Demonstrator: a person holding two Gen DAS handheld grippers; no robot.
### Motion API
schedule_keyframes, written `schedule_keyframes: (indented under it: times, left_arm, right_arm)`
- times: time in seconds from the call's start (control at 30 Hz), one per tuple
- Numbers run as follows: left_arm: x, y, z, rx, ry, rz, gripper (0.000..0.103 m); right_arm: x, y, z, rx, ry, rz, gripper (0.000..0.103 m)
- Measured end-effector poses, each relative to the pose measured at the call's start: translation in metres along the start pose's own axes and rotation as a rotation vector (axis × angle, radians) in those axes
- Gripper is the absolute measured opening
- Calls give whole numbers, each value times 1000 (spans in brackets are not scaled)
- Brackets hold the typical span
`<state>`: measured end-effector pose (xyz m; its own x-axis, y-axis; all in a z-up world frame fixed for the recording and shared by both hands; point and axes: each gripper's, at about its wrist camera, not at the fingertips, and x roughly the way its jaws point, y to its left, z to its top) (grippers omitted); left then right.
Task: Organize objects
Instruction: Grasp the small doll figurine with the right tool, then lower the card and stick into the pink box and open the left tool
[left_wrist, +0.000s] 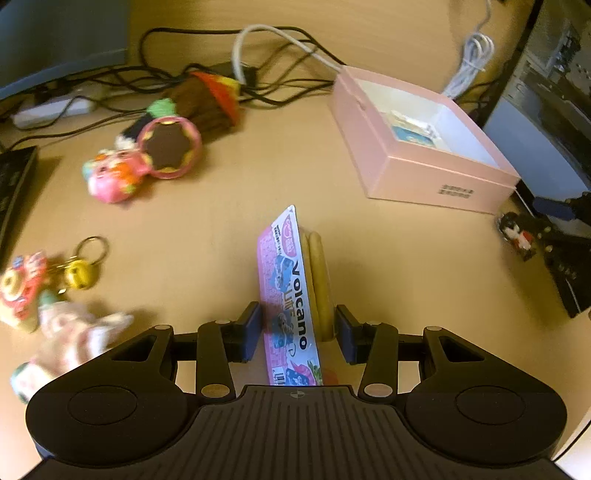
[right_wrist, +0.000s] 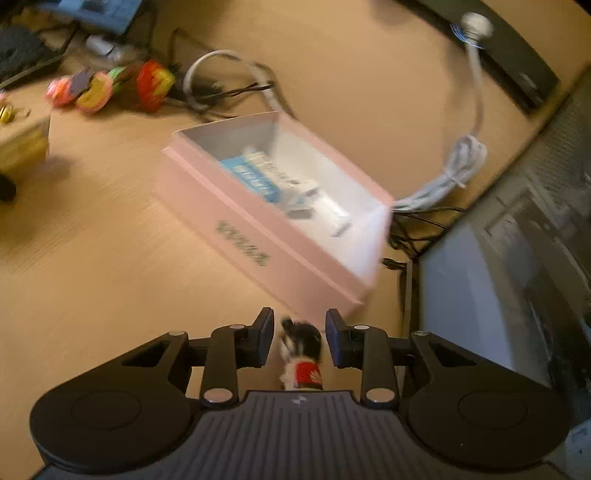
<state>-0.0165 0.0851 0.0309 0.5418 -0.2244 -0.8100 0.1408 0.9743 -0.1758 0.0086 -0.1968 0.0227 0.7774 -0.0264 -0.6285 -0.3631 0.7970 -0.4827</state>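
My left gripper (left_wrist: 297, 332) is shut on a pink "Volcano" snack pack (left_wrist: 291, 288), held on edge above the wooden desk. An open pink box (left_wrist: 417, 147) with a blue-and-white packet inside lies ahead to the right. My right gripper (right_wrist: 300, 341) has a small black-and-white figurine with a red body (right_wrist: 301, 354) between its fingers; small gaps show on both sides, so contact is unclear. The pink box (right_wrist: 258, 229) lies just ahead of it. The right gripper and figurine (left_wrist: 515, 234) also show at the right edge of the left wrist view.
Colourful toys lie on the desk: a pink toy with a round mirror (left_wrist: 147, 158), a brown knitted cupcake (left_wrist: 210, 99), a keychain cluster (left_wrist: 44, 280) and a plush (left_wrist: 70, 336). Black and white cables (left_wrist: 258, 51) run at the back. A computer case (right_wrist: 498, 277) stands on the right.
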Motion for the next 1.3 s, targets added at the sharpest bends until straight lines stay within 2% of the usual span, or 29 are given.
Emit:
schedule_keyframes:
  times: [0.07, 0.13, 0.2, 0.23, 0.33, 0.53, 0.83, 0.87, 0.9, 0.93, 0.97, 1.1, 1.3]
  left_arm:
    - [2, -6, 0, 19, 8, -7, 47]
    - [3, -13, -1, 44, 4, 5, 47]
    - [4, -17, -2, 63, -1, 18, 47]
    - [4, -19, -2, 65, -2, 19, 47]
    - [6, -20, 1, 61, -4, 17, 47]
    - [9, -21, 3, 70, -8, 24, 47]
    - [6, -18, 0, 54, -15, 15, 48]
    - [6, -18, 0, 53, -16, 16, 48]
    - [6, -19, 0, 54, -17, 19, 47]
    - [6, -19, 0, 54, -17, 21, 47]
    - [6, -19, 0, 56, -15, 20, 47]
    - [3, -20, 0, 58, -1, -47, 46]
    - [-7, -44, -9, 135, 38, -122, 46]
  right_arm:
    - [-7, -13, -1, 45, -9, 13, 31]
    - [-16, -23, -4, 110, -19, 28, 38]
    - [-27, -29, -13, 170, -36, 59, 55]
    - [-31, -31, -19, 190, -47, 71, 57]
    - [-29, -32, -33, 221, -37, 91, 58]
    - [5, -43, -40, 328, 17, 75, 58]
    - [42, -42, -40, 427, 68, 98, 57]
    - [43, -45, -42, 447, 69, 109, 52]
    - [43, -46, -42, 463, 72, 121, 42]
    - [42, -48, -43, 475, 78, 131, 36]
    - [40, -48, -44, 478, 85, 136, 29]
    - [21, -49, -44, 498, 78, 141, 28]
    - [-35, -60, -31, 533, -4, 164, 28]
